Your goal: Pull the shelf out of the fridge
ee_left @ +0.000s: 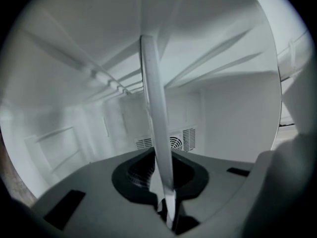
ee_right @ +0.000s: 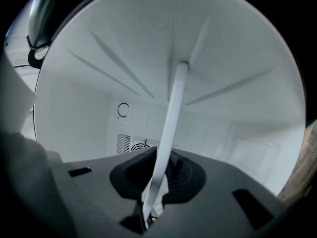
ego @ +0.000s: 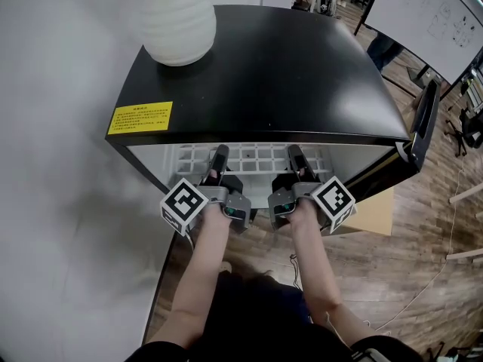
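Inside the black fridge (ego: 264,66), the white shelf (ego: 253,159) sits high up, just under the top. My left claw (ego: 219,157) and right claw (ego: 295,155) are each clamped on its front edge, side by side. Both point level into the cabinet, with my forearms stretched forward and nearly parallel. At right, the door (ego: 425,119) hangs open.

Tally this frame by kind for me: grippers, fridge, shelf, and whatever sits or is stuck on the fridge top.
grippers: 2 (left gripper, right gripper)
fridge: 1
shelf: 1
white ribbed object: 1
yellow label: 1
Total: 6
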A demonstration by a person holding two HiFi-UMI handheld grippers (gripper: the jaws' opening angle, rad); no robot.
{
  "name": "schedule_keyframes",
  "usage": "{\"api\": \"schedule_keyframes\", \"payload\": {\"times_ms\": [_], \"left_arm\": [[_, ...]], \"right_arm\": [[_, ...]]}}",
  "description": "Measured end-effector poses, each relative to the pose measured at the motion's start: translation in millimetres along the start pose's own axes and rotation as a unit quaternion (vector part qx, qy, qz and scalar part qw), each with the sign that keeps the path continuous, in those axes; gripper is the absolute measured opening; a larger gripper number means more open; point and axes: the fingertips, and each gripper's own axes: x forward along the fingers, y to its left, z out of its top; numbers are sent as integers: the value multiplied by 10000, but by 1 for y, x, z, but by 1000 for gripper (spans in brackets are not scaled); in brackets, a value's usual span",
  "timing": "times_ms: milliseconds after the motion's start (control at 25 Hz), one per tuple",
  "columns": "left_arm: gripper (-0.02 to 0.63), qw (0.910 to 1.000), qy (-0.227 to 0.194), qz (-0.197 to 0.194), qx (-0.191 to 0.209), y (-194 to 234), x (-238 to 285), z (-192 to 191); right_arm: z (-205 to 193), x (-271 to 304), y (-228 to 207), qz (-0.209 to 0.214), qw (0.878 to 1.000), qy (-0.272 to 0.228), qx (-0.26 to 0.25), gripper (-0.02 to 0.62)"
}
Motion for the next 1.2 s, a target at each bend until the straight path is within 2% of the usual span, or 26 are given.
{"api": "schedule_keyframes", "payload": {"times_ms": [1200], "left_arm": [[43,9997,61,-26,215,0,2,-2]], "right_arm": [[2,-1,0,101,9999,-12,-68,25]]}}
